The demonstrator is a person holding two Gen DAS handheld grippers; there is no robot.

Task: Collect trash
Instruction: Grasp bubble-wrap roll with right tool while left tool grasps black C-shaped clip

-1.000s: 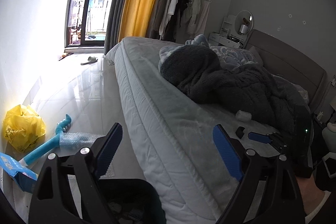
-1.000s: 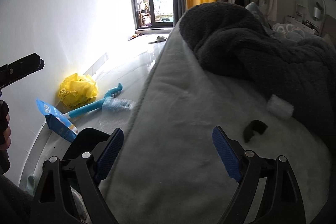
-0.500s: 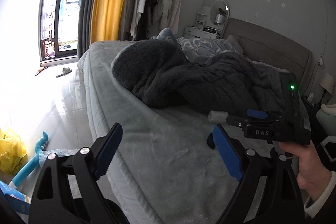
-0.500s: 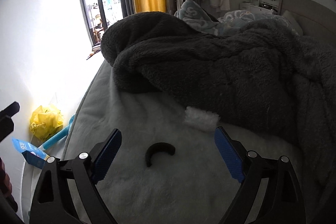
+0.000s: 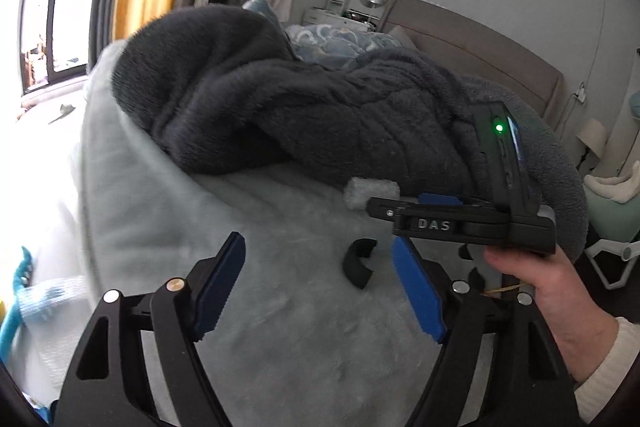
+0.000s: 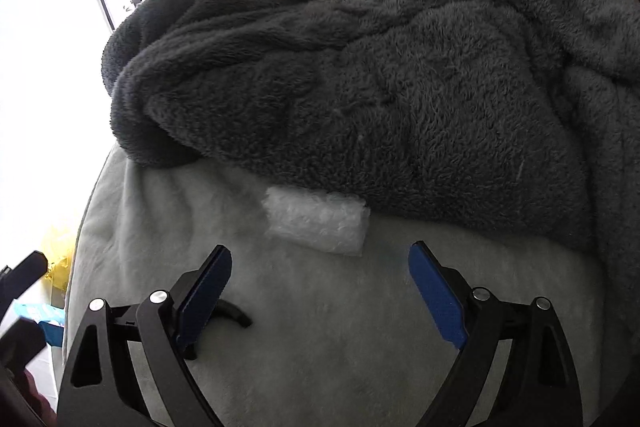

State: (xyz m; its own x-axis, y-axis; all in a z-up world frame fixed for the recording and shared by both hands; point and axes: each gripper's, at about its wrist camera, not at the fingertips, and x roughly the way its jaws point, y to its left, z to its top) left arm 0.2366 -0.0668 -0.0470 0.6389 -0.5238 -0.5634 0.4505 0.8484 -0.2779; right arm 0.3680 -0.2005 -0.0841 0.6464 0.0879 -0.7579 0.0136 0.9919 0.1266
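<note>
My right gripper (image 6: 320, 291) gaped empty before the white wad (image 6: 318, 223); its left finger hid half the black curved piece (image 6: 236, 313); my left gripper (image 5: 318, 283) was closing, empty.

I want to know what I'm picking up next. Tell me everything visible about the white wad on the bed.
The white wad looks like crumpled bubble wrap or foam, roughly oblong, translucent-white and bumpy. It lies flat on the pale grey bedcover, its far edge against the dark fleece blanket. It sits just ahead of the open right tool, untouched.
</note>
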